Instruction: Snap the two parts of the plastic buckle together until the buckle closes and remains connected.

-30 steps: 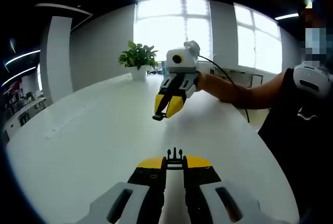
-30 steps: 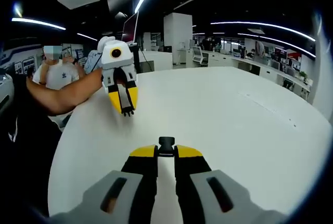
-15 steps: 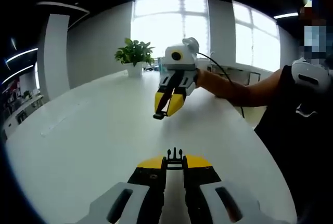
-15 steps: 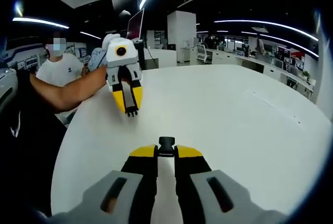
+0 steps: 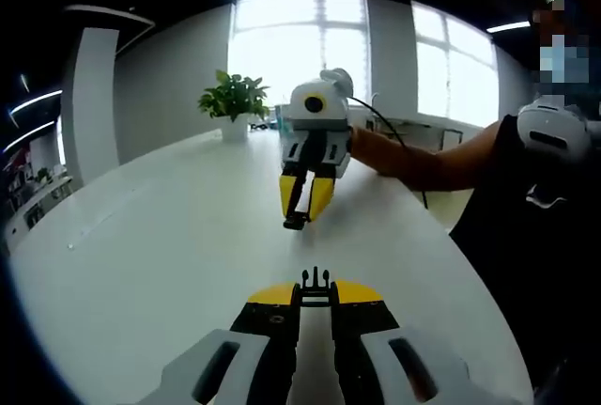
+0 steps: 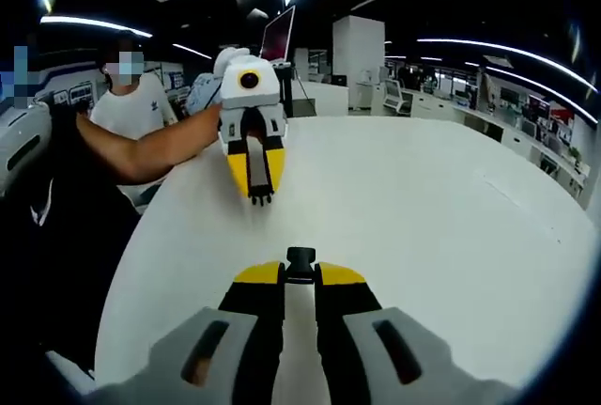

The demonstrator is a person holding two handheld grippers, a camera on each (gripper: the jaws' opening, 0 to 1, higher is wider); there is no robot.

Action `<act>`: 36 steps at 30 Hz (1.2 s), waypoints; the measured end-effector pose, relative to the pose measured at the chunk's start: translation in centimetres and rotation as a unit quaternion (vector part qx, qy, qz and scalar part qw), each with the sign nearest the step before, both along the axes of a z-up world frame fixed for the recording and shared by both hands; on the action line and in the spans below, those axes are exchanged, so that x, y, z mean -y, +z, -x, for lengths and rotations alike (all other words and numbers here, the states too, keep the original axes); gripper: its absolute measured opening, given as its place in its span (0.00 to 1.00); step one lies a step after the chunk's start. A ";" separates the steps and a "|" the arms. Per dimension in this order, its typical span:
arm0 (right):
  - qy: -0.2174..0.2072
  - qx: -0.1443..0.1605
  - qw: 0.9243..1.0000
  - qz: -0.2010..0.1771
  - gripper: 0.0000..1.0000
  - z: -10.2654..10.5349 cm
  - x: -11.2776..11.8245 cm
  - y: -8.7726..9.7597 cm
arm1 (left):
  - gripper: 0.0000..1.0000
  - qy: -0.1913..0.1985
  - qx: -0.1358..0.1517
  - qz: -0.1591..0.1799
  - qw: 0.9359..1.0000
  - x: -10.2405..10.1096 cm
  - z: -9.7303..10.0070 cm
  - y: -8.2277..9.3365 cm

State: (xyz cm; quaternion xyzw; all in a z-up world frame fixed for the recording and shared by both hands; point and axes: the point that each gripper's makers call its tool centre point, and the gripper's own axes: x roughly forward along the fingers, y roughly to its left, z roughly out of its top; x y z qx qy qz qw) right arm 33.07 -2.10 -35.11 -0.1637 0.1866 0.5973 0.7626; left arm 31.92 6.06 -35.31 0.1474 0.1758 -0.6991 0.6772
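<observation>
Black plastic, two buckle parts, each pinched at a tip of yellow-padded tongs; left tongs (image 5: 316, 294) pressed together on the pronged buckle part (image 5: 315, 283), prongs pointing away over the white tabletop (image 5: 169, 236); right tongs (image 6: 300, 275) pressed together on the socket buckle part (image 6: 300, 258); the two tongs face each other, well apart, both above the tabletop, parts not yet joined; in each view the opposite tongs hang at mid-distance, held by a bare forearm (image 5: 423, 163). Risk, as judged: each part is held only by a small end, so it may twist or slip under closing pressure; misaligned prongs could jam at the socket mouth instead of clicking home. Far left: potted plant (image 5: 232, 101).
</observation>
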 end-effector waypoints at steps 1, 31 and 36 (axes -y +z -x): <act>0.003 -0.001 1.000 0.000 0.10 0.1 -0.1 0.0 | 0.11 0.000 0.000 -0.001 1.000 0.0 0.1 -0.1; 0.025 -0.009 1.000 0.007 0.10 0.7 -0.7 -0.8 | 0.11 -0.007 0.003 -0.016 1.000 0.8 1.0 -1.2; 0.037 -0.012 0.999 0.015 0.10 1.2 -1.0 -1.3 | 0.11 -0.010 -0.003 -0.017 1.000 0.7 1.1 -1.3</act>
